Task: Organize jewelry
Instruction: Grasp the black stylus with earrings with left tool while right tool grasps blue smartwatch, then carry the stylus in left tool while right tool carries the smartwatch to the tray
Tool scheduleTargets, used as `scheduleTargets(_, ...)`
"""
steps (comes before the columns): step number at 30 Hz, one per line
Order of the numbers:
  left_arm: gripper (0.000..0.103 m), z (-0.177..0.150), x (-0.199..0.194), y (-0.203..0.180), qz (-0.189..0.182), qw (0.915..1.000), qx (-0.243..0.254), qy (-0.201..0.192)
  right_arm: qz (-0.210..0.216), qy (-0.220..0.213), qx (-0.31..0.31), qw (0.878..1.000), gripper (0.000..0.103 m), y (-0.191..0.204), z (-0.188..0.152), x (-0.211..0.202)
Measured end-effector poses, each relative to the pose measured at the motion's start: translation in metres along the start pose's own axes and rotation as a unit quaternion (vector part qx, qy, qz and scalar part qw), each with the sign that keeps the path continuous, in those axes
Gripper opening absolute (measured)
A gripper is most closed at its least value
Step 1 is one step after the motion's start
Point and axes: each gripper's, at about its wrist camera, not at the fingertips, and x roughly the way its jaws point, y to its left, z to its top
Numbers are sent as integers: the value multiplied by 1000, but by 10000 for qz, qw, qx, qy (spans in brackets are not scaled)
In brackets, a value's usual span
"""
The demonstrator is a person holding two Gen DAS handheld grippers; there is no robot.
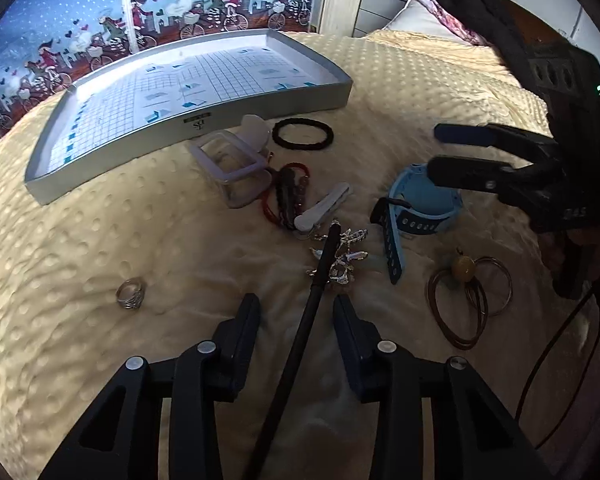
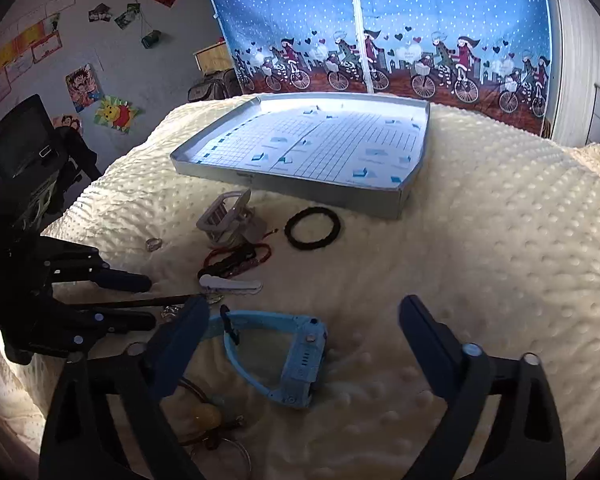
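Nearest, the left gripper (image 1: 296, 312) is seen with fingers spread over the silver chain (image 1: 342, 258), nothing being held — likewise the right gripper (image 2: 304, 320), spread wide above the blue watch (image 2: 284, 360). Farther off, the black hair tie (image 1: 303, 133) lies just before the grey tray (image 1: 192, 120) on the cream blanket (image 1: 100, 240).

Dim indoor frames, backlit through the blue curtain (image 2: 380, 24) far ahead of both grippers; glare on tray (image 2: 380, 196) floor, nearer bedspread (image 1: 100, 240) shadowed, strong fisheye edge bending.
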Motion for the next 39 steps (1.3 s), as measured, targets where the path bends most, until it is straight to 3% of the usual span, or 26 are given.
scheduleTargets(3,28,3,2,6,-140,9998,-73,124,-9,236,123,9996,71,0,0,7)
scheduleTargets(5,25,2,3,7,-173,9996,-97,191,-11,359,217,9991,71,0,-3,12)
scheduleTargets(10,14,2,5,2,-121,9990,-272,334,11,582,334,9977,62,-2,-11,19)
scheduleTargets(16,7,4,7,-8,6,9983,-511,280,139,625,544,9965,56,-5,-22,20)
scheduleTargets(22,6,-8,1,-13,132,9930,-1165,-110,94,686,936,9932,26,-15,-29,26)
scheduleTargets(24,6,-13,-2,-12,74,9887,-1473,-250,304,649,1221,9899,16,-20,-32,26)
scheduleTargets(28,6,-21,-13,-14,-118,9817,-1849,-439,428,437,1306,9895,15,-19,-34,21)
scheduleTargets(39,6,-30,-59,-22,-574,9758,-1808,-1085,559,-219,1140,9917,15,-2,-19,-8)
